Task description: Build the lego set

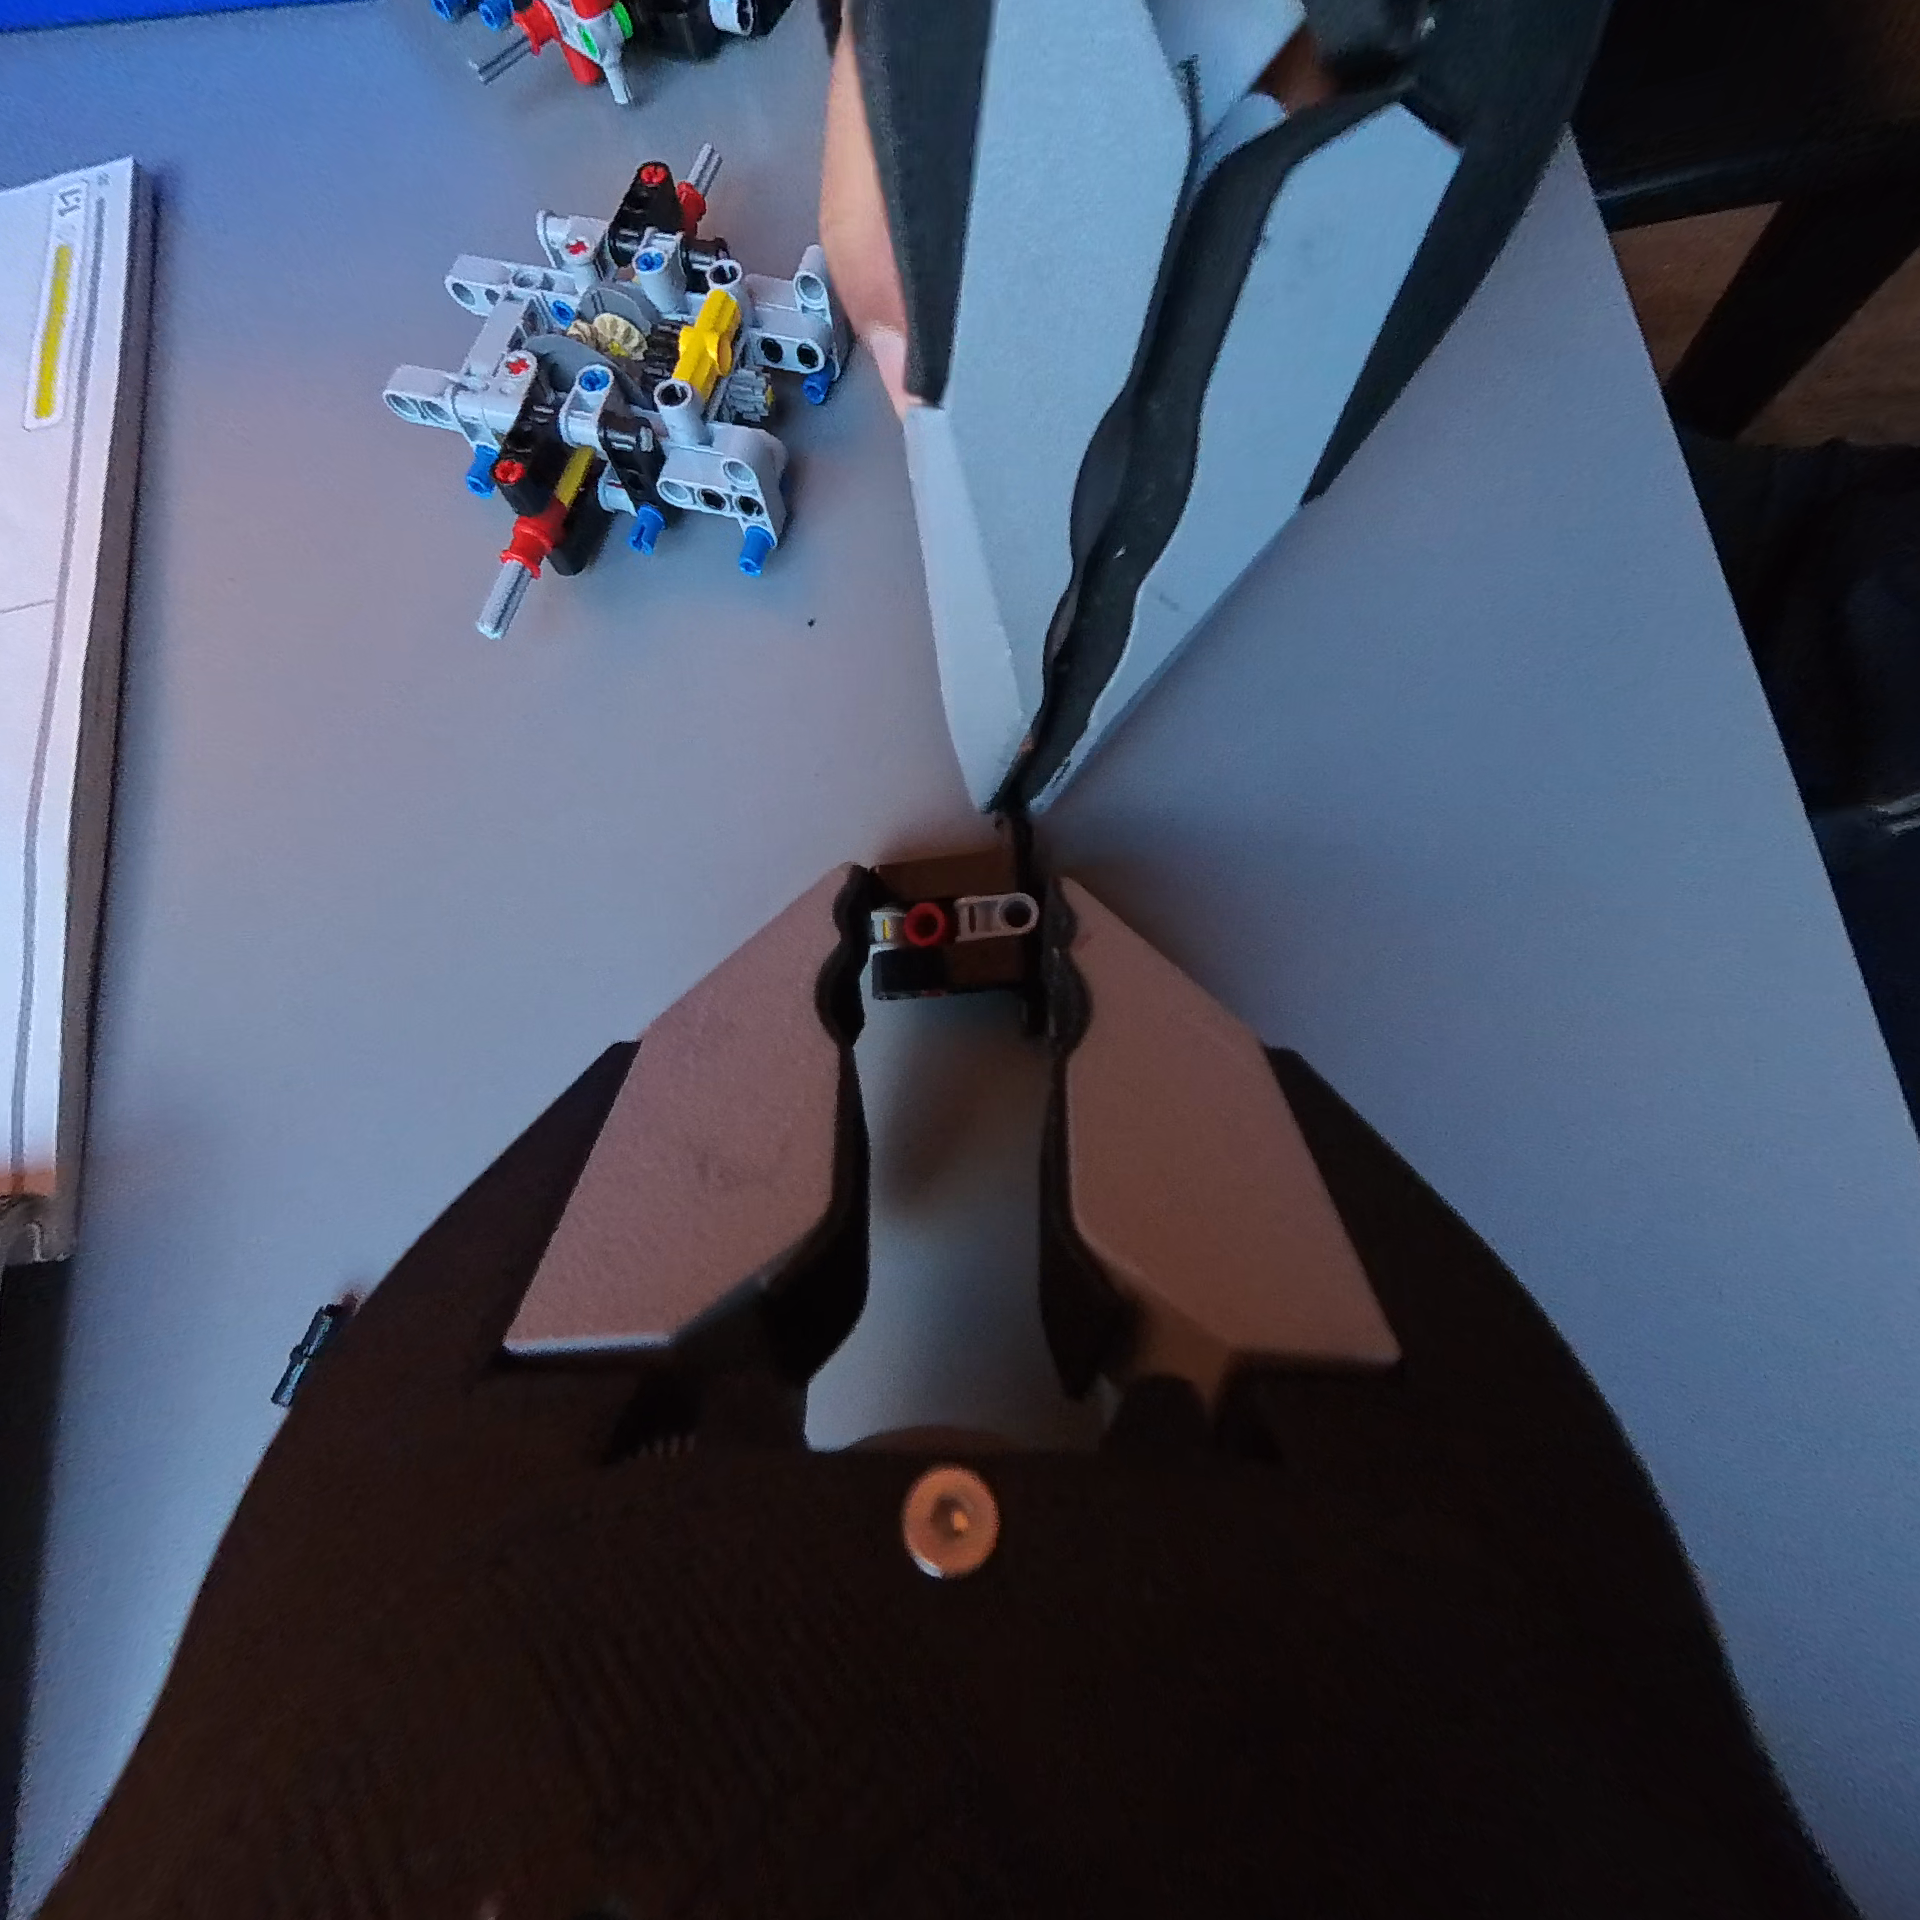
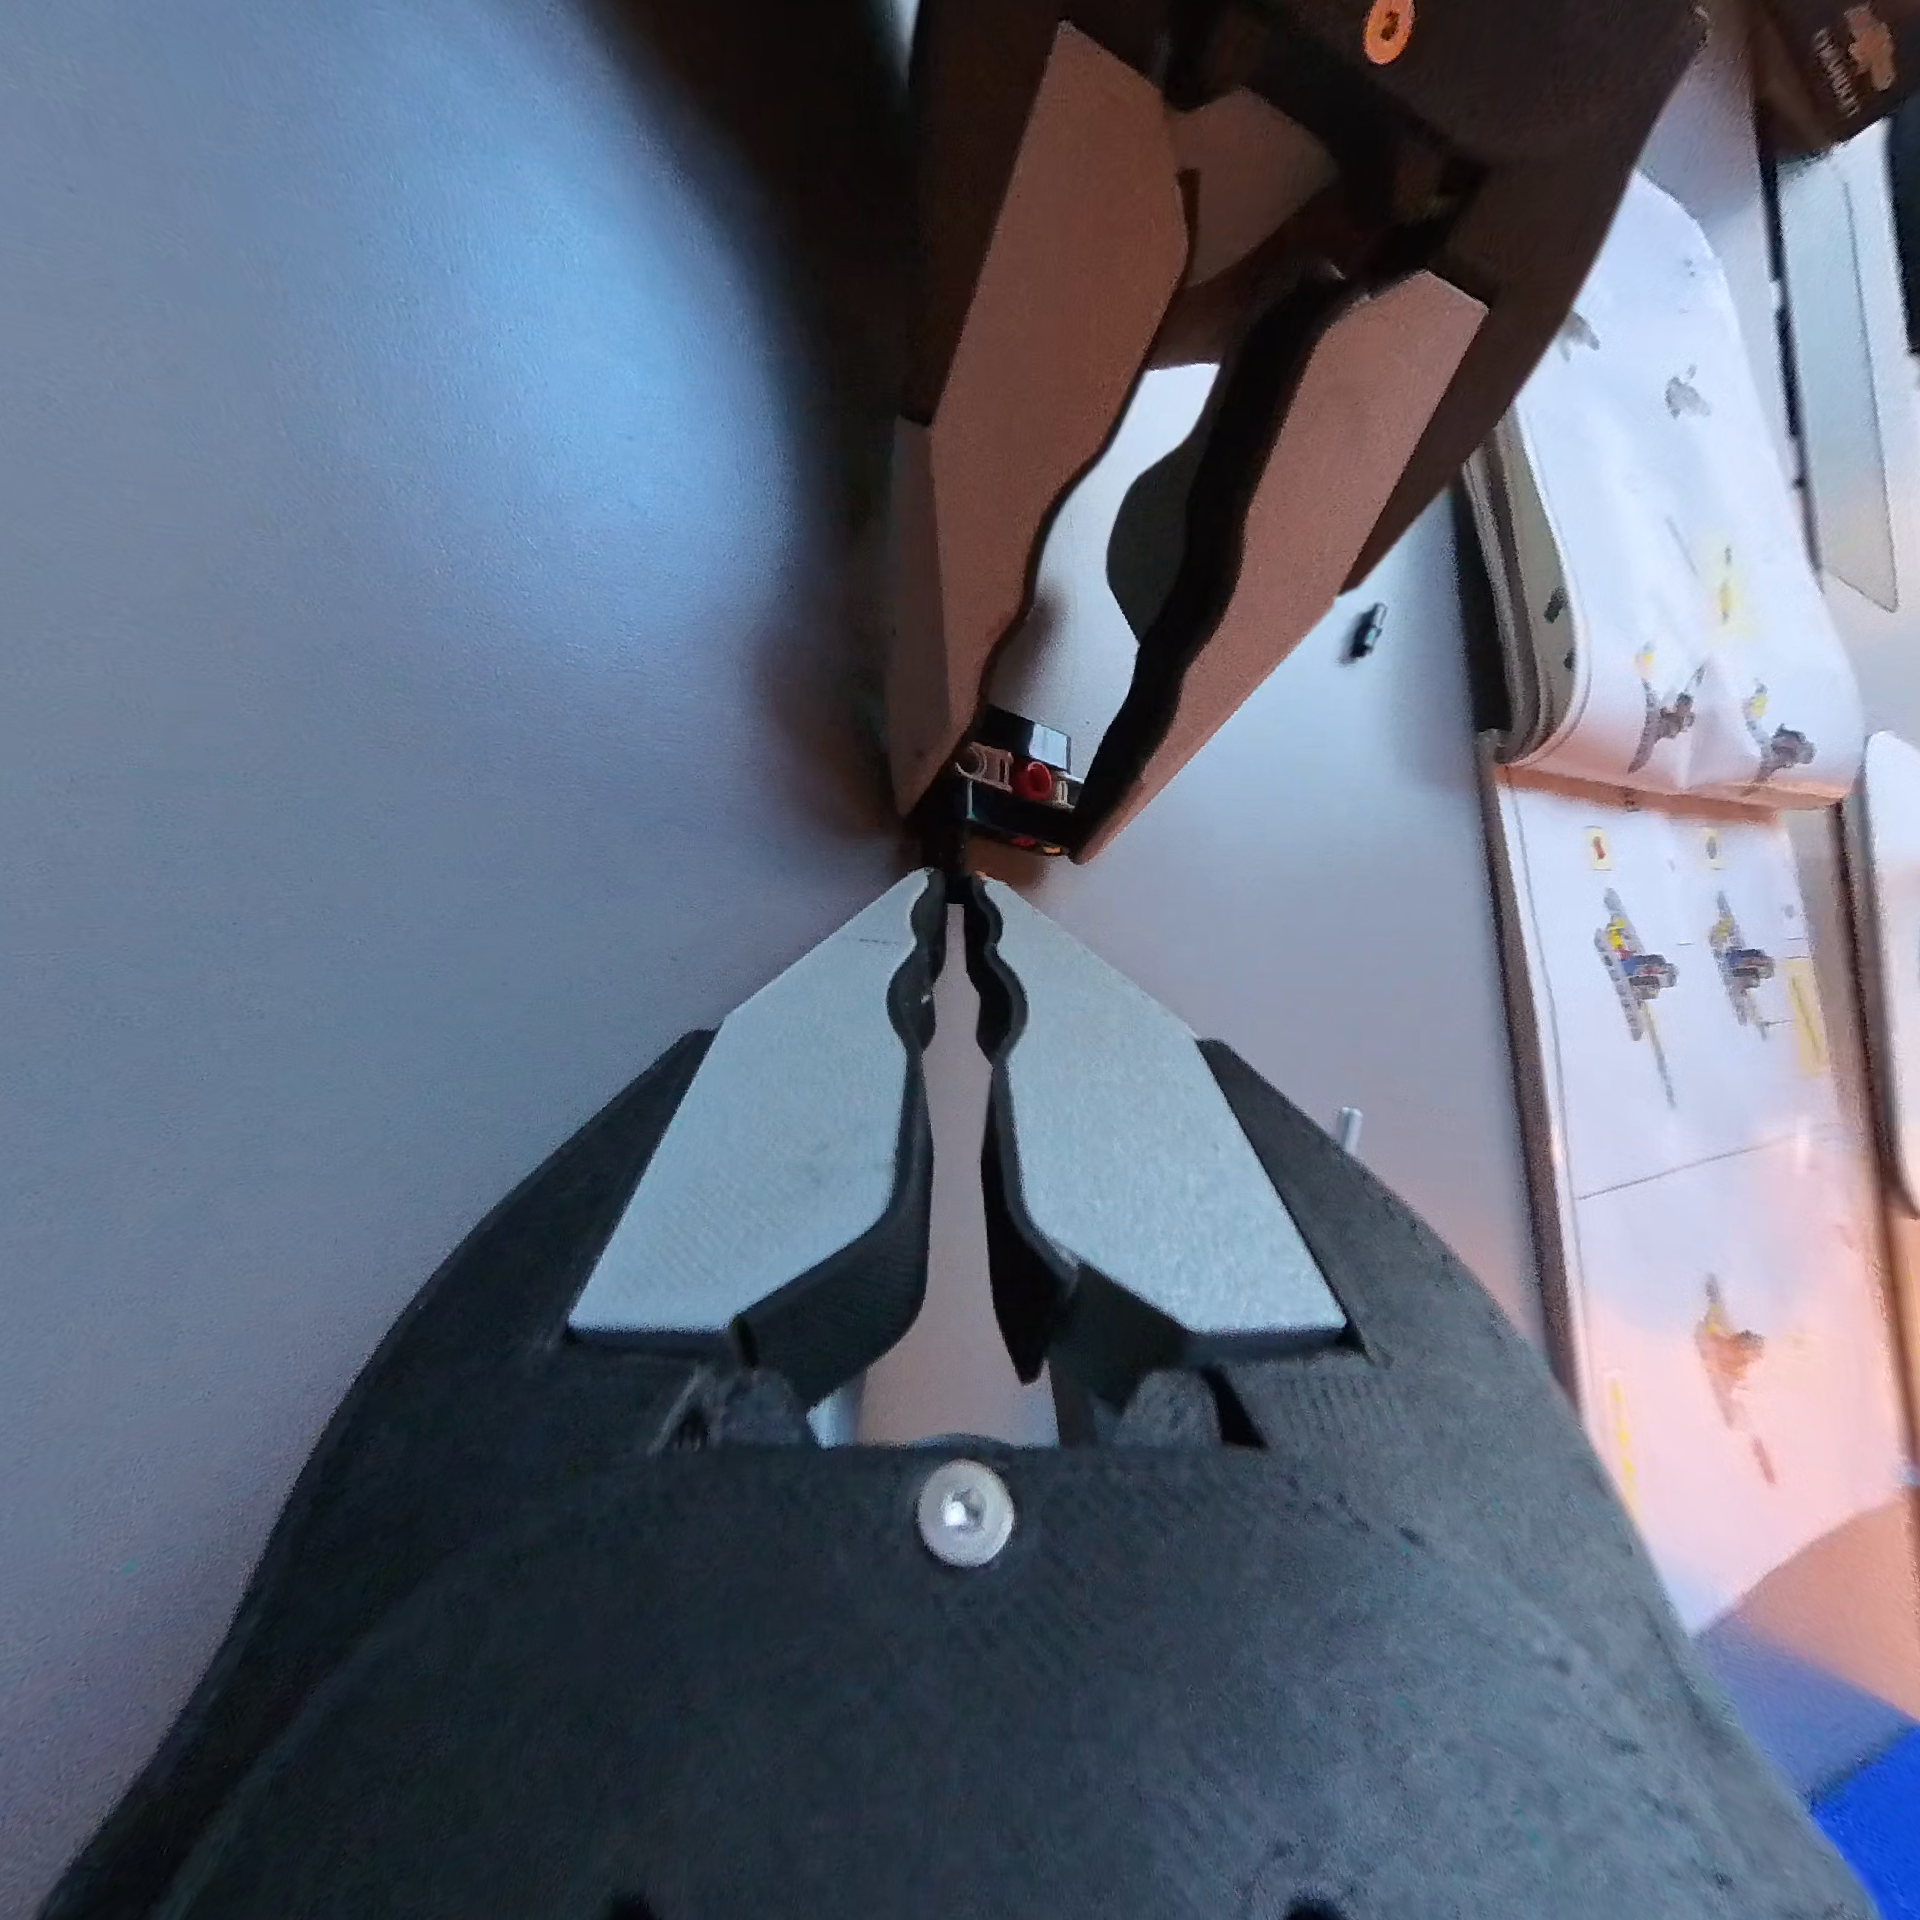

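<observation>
Between the fingertips of the left gripper (image 1: 951, 935) we see a small brick sub-assembly (image 1: 940, 940), a black block carrying a red pin and a light grey connector with a hole, held just above the grey table (image 1: 520, 831); the jaws stand apart by the width of that piece, and both dark pads (image 1: 844, 935) appear to bear on its ends, though the right-hand contact is partly shadowed. Meeting it from the far side is the right gripper (image 2: 951, 883), its jaws drawn together at the tips on something thin and black (image 2: 948, 854) that projects toward the sub-assembly (we cannot tell whether it is a pin, an axle or only a dark edge of the assembly itself). Farther out, at the far left of the left wrist view, a larger grey, black, yellow and blue brick assembly (image 1: 613, 384) lies well apart from both grippers, with another cluster of parts (image 1: 603, 31) at the table's far edge, a white booklet (image 1: 62, 623) along the left edge, and a small loose black piece (image 1: 312, 1351) near the gripper body. The right wrist view shows open instruction pages (image 2: 1714, 987) to the right. In our judgement the risks are all about alignment: the two tools meet tip to tip, so any sideways push from the right could twist the small piece in the left grip or lever it loose onto the table, and a thin part pinched only at the extreme tips could slip or spring away.
</observation>
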### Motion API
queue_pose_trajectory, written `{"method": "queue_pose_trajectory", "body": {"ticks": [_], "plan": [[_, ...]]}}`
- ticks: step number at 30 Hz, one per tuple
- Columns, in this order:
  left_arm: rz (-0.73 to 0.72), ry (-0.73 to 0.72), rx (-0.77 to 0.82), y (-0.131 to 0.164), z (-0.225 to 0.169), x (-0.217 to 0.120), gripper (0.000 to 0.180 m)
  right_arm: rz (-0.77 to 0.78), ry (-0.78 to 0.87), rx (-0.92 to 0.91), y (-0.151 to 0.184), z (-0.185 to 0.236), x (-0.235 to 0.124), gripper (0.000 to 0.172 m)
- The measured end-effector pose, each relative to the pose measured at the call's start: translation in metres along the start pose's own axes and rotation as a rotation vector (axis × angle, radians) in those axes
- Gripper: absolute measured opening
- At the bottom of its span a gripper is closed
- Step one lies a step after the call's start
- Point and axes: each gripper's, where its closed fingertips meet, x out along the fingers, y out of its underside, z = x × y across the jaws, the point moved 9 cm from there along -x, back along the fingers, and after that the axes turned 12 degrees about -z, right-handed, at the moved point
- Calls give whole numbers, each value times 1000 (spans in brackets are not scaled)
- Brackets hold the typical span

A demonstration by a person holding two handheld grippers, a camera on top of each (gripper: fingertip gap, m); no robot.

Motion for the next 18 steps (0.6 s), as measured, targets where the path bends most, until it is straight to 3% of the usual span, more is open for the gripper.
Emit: {"method": "queue_pose_trajectory", "body": {"ticks": [7, 11, 18], "plan": [[39, -29, 24, -3, -3, 2, 31, -168, -240, 515, 12, -27, -2, 0], [31, -24, 8, -2, -2, 1, 30, -171, -258, 585, 14, -30, 0, 0], [11, -22, 9, -1, -1, 2, 31, -168, -229, 537, 17, -26, -2, 0]]}}
